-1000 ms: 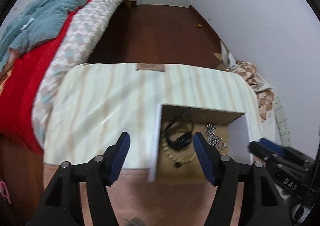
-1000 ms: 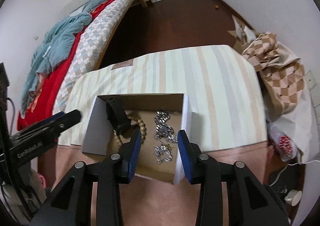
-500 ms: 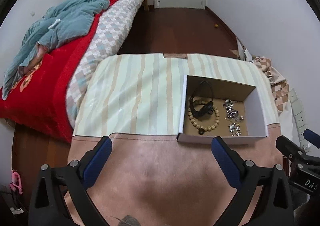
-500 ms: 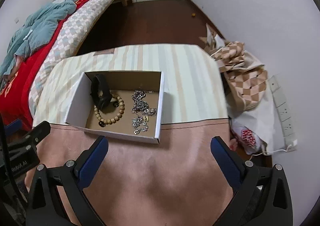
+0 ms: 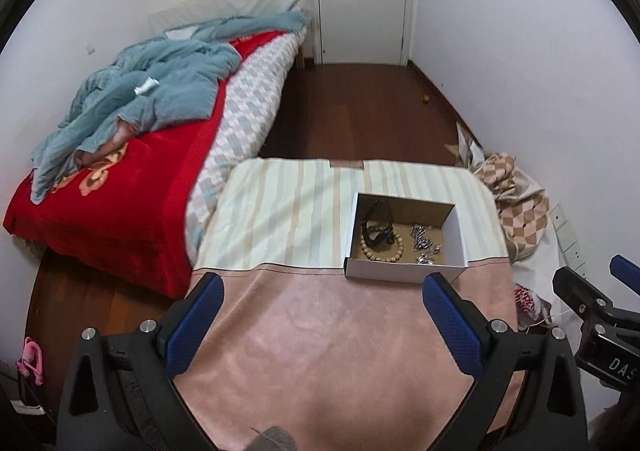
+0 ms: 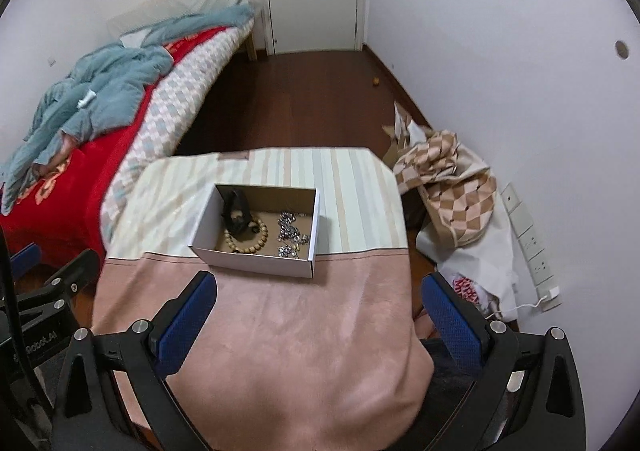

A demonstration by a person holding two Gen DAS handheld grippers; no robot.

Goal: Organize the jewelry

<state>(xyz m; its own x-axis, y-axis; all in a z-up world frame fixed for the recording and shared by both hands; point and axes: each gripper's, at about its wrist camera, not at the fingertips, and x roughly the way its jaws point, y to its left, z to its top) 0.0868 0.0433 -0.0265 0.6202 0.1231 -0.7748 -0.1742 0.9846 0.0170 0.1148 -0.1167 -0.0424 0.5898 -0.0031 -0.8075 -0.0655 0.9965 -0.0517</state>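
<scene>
On the covered table (image 5: 320, 351), whose cloth is pink at your near edge and striped toward the far edge, you have one open cardboard box (image 5: 404, 275). It sits right of centre, straddling the seam between the pink and striped parts, well clear of both grippers. Beyond the table's left edge stands a bed (image 5: 120, 211) with a red blanket and a crumpled blue cover.

Your left gripper (image 5: 324, 315) hangs above the near pink part with its jaws spread wide and nothing between them. Your right gripper (image 6: 316, 311) hangs likewise, jaws fully apart and empty, with the box ahead of its left finger.

Inside the box, a string of wooden beads (image 5: 382, 247) lies on the left half of the floor. A black band (image 6: 236, 211) rests on the beads and leans against the left wall. Small silver pieces (image 6: 292, 237) lie clustered on the right half.
</scene>
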